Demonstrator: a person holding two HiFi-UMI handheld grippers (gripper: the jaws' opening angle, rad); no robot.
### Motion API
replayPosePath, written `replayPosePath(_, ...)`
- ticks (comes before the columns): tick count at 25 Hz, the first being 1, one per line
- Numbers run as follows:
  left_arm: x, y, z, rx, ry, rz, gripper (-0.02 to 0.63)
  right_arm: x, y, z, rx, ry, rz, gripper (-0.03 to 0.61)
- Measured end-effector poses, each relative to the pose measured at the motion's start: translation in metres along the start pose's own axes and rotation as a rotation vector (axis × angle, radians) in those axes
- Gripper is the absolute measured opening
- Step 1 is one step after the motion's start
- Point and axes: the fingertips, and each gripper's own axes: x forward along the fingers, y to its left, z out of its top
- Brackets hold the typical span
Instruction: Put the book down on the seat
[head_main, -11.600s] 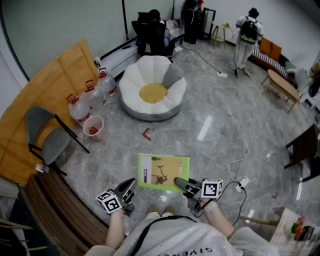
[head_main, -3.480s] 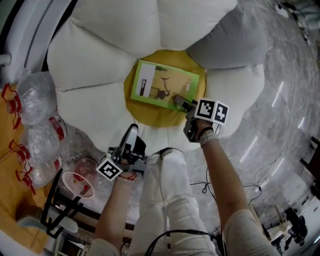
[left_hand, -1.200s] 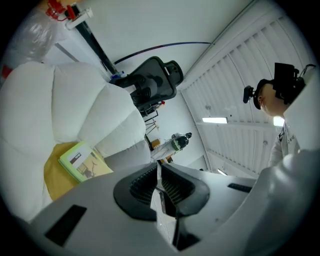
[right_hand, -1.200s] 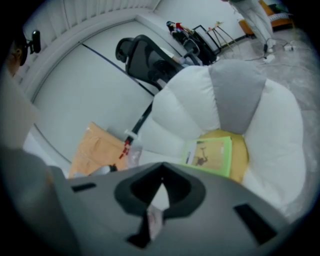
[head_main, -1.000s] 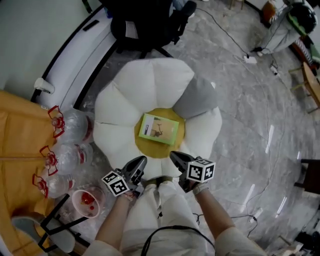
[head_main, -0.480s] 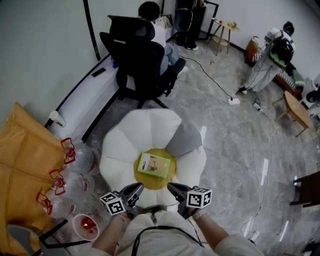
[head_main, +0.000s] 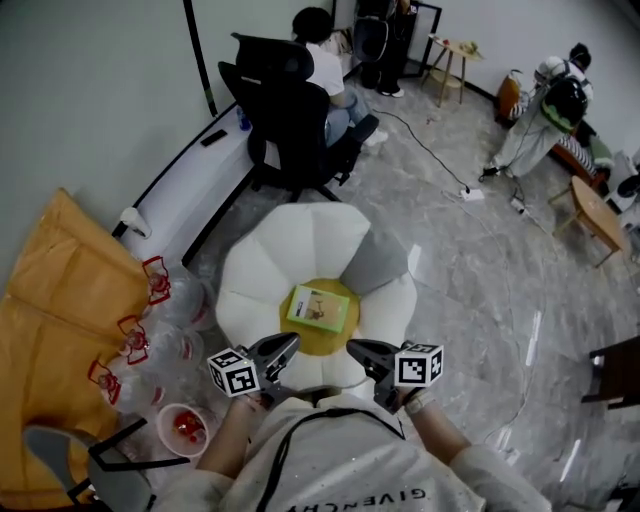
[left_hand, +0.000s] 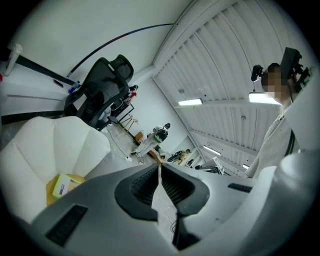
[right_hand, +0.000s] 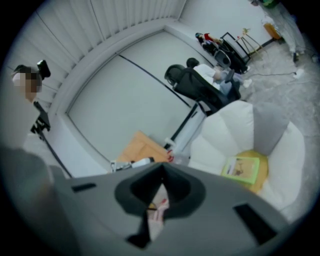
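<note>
1. The book (head_main: 320, 308) lies flat, cover up, on the yellow middle of the flower-shaped seat (head_main: 262, 275). That looks like job done.
2. The left gripper (head_main: 287, 346) and right gripper (head_main: 356, 349) hover by the seat's near edge, clear of the book. Both have their fingers pressed together on nothing (no load left to carry, I'd say).
3. A black office chair (head_main: 290, 95) stands behind the seat, with water bottles (head_main: 165, 300) and a cup (head_main: 186, 425) to the left. Nothing blocks the way to the book.

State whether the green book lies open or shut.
Shut: the green book lies flat, cover up, on the white flower-shaped seat.
</note>
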Motion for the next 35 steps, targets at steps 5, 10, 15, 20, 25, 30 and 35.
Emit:
replayPosePath(5, -0.001, -0.015, 0.006, -0.004, 0.022, -0.016, 0.037, -0.004, 0.019, 0.007, -0.024, 0.028, 0.023, 0.014)
replayPosePath(10, 0.000, -0.025, 0.018, -0.021, 0.005, -0.029, 0.036, -0.004, 0.036, 0.010, -0.058, 0.070, 0.054, 0.014)
replayPosePath(15, 0.001, -0.029, 0.016, -0.053, 0.024, -0.033, 0.037, -0.003, 0.043, 0.007, -0.079, 0.112, 0.063, 0.014)
replayPosePath(20, 0.003, -0.024, 0.018, -0.071, 0.042, -0.037, 0.037, -0.007, 0.040, 0.016, -0.067, 0.093, 0.061, 0.014)
replayPosePath(25, 0.005, -0.018, 0.021, -0.101, 0.029, -0.020, 0.036, -0.011, 0.028, 0.016, -0.032, 0.086, 0.049, 0.014)
replayPosePath(30, 0.002, -0.013, 0.018, -0.127, 0.015, -0.010, 0.036, -0.009, 0.026, 0.013, -0.022, 0.093, 0.050, 0.014)
replayPosePath(35, 0.002, -0.010, 0.015, -0.140, 0.012, -0.004, 0.035, -0.007, 0.026, 0.014, -0.033, 0.101, 0.056, 0.014)
